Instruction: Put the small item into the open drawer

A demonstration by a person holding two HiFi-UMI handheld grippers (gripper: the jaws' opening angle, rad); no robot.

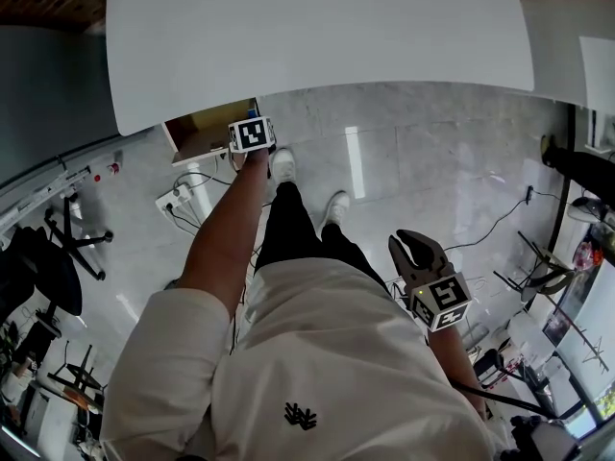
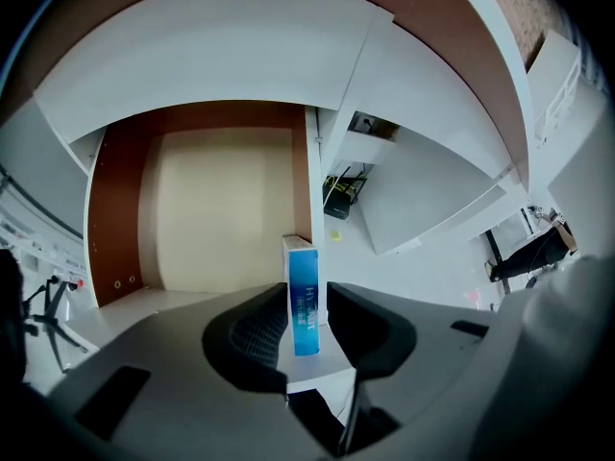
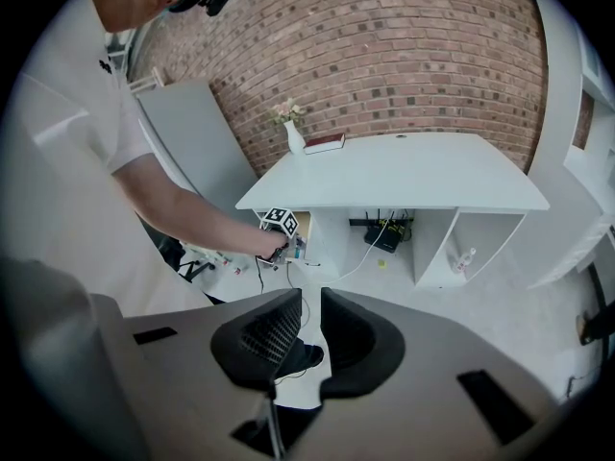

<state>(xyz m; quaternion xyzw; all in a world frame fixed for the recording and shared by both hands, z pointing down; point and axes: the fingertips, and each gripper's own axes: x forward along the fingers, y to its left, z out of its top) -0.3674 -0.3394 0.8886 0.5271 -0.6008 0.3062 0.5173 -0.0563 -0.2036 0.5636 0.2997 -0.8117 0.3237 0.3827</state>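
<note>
A small blue box (image 2: 303, 296) stands upright between the jaws of my left gripper (image 2: 309, 303), at the front right corner of the open drawer (image 2: 115, 219). The right jaw stands a little off the box, so the pads do not press on it. In the head view the left gripper's marker cube (image 1: 251, 134) hangs over the drawer (image 1: 197, 142) under the edge of the white table (image 1: 317, 27). My right gripper (image 1: 411, 248) is held low beside the person's hip, away from the drawer. Its jaws (image 3: 310, 301) stand a narrow gap apart with nothing between them.
A power strip (image 1: 173, 200) with cables lies on the floor left of the drawer. A dark chair (image 1: 38, 267) is at far left. A vase (image 3: 296, 137) and a book (image 3: 324, 143) sit on the table top, with a router (image 3: 384, 238) underneath. The person's shoes (image 1: 282, 164) are by the drawer.
</note>
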